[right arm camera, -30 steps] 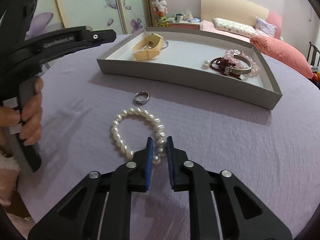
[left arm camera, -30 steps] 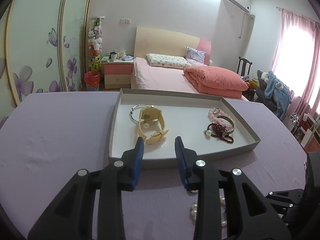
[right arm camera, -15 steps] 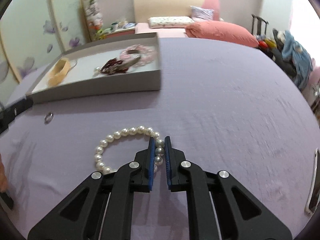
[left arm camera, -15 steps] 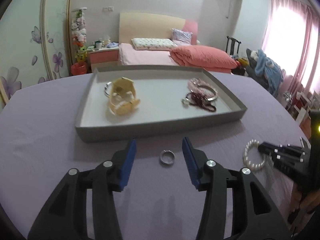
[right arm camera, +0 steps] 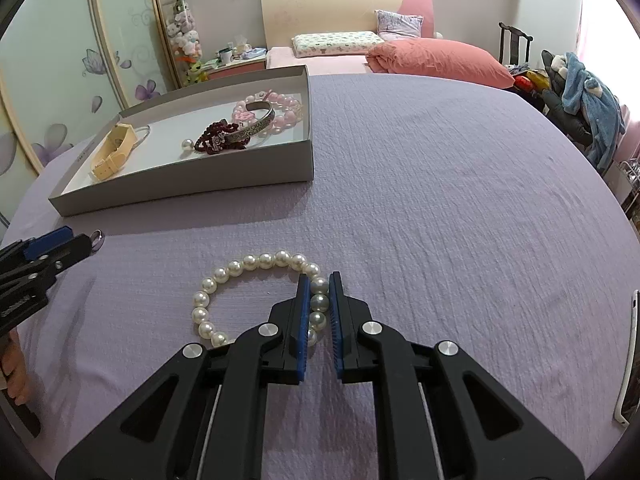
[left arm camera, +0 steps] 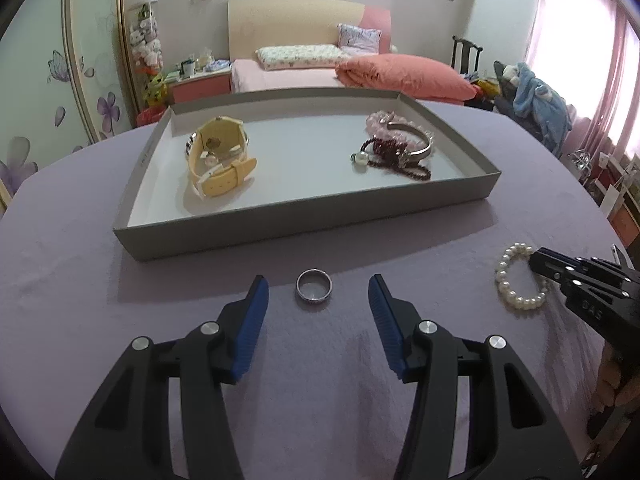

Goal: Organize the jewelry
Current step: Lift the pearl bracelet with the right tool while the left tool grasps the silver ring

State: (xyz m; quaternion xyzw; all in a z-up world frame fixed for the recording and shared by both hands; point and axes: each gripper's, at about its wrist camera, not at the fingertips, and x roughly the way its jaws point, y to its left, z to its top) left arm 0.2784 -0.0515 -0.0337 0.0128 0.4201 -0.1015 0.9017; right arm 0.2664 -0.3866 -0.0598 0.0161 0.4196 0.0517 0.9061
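Observation:
A silver ring (left arm camera: 314, 290) lies on the purple cloth in front of the grey tray (left arm camera: 304, 222). My left gripper (left arm camera: 316, 306) is open, its fingertips on either side of the ring, just short of it. A white pearl bracelet (right arm camera: 256, 292) lies on the cloth to the right; it also shows in the left wrist view (left arm camera: 520, 282). My right gripper (right arm camera: 319, 300) is shut on the bracelet's right side, still on the cloth. The tray holds a yellow watch (left arm camera: 218, 156), a dark red bead strand (left arm camera: 394, 156), a silver bangle (right arm camera: 252, 126) and pink beads (right arm camera: 280, 110).
The tray (right arm camera: 180, 188) stands at the far left of the table in the right wrist view. A white phone edge (right arm camera: 630, 360) lies at the table's right rim. A bed (right arm camera: 400, 56) and a chair with clothes (right arm camera: 576, 92) stand beyond the table.
My left gripper pulled back from the tray, came down over the ring and opened wider. My right gripper stayed closed on the pearl bracelet while its view swung to the right.

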